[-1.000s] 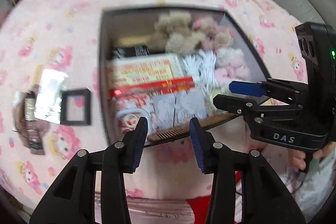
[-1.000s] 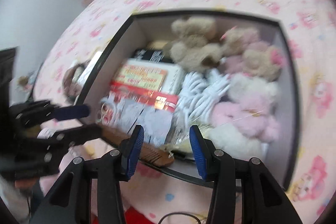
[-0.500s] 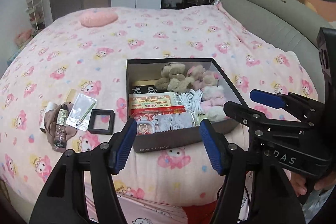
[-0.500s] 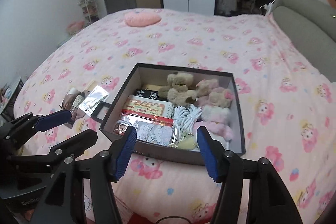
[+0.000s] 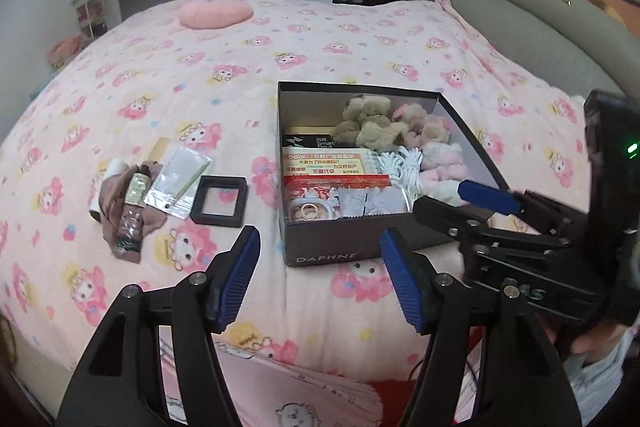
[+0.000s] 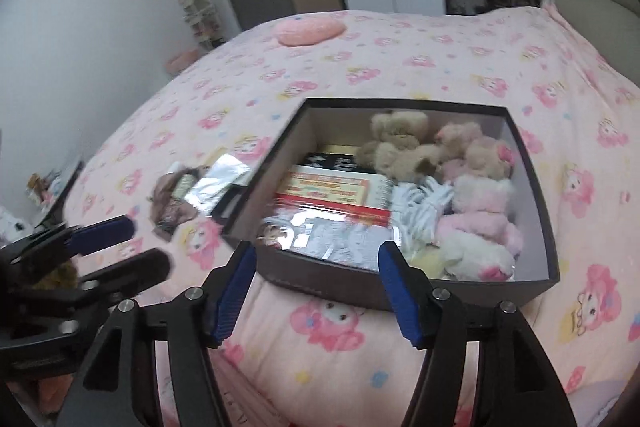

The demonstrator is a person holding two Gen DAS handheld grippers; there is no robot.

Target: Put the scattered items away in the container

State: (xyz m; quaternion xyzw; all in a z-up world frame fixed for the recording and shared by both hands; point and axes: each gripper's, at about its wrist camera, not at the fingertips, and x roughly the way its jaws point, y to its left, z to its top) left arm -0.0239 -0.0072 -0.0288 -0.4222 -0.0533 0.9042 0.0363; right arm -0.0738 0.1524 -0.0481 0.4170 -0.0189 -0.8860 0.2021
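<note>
1. On a pink cartoon-print bed (image 5: 168, 75), we hold the left hand-held gripper (image 5: 320, 275) low in the left wrist frame. Its blue ribbed pads are spread wide, with nothing between them.
2. The right hand-held gripper (image 6: 316, 285) sits bottom centre of its own view. Its jaws are opening, and they too are empty; the near wall of the box only shows behind the gap.
3. The dark cardboard box (image 5: 332, 253) stands centre-right in the left view. It is already packed with plush bears (image 5: 368, 121), a white coiled cable (image 5: 404, 163), flat printed packets (image 5: 324, 163) and more.
4. The remaining clutter lies left of the box, mid-left of the left frame. It comprises a black square frame (image 5: 219, 201), a shiny clear zip bag (image 5: 178, 177), a small glass bottle (image 5: 132, 211) lying on crumpled brown cloth (image 5: 114, 187), and a white tube (image 5: 105, 183).
5. We judge the left hand-held gripper the nearer to that pile, which sits above and left of its pads. In the right view the pile is half hidden behind the box's left wall.
6. The bottle's long axis runs roughly up and down the frame.
7. The frame looks rigid and flat, the bag slick and thin, and the cloth soft and likely to bunch.
</note>
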